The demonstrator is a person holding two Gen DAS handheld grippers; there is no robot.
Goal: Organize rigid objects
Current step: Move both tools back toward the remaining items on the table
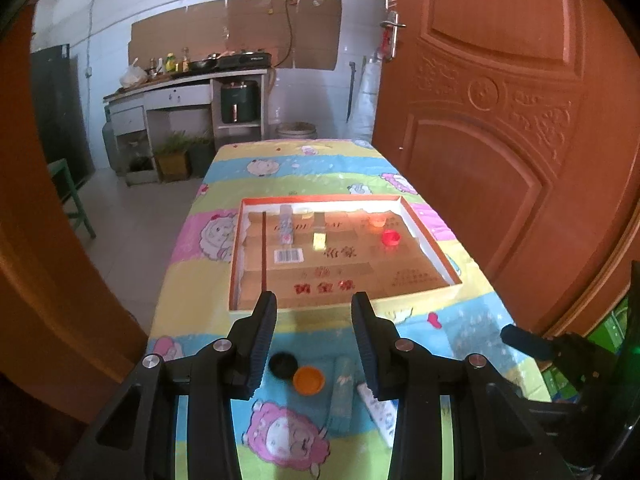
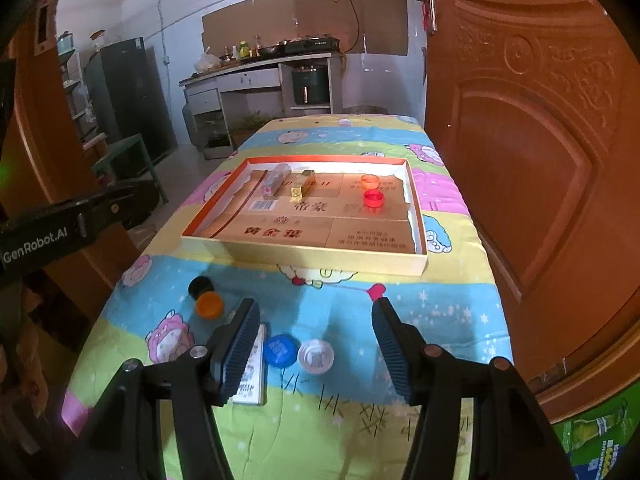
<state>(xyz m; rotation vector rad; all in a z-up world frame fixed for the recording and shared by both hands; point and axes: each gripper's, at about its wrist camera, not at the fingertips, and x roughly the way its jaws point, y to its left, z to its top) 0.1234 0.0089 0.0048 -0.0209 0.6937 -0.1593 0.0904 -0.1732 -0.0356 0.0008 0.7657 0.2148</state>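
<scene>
Kitchen background, wooden door filling the right of both frames; table under a cartoon-print cloth running up the centre. Shallow cardboard tray is sitting mid-frame, already holding a red cap, an orange ring, a gold block and a clear tube. Loose items are waiting at the bottom of the frames: flat white box, clear tube on the cloth, blue cap touching a clear cap, orange cap touching a black cap. Left gripper is hovering wide open, empty, above the black/orange pair. Right gripper is also wide and empty, above the blue/clear pair. Risk, my guess: caps are touching, so closing on one is likely nudging its neighbour off; soft cloth may be snagging fingertips.
</scene>
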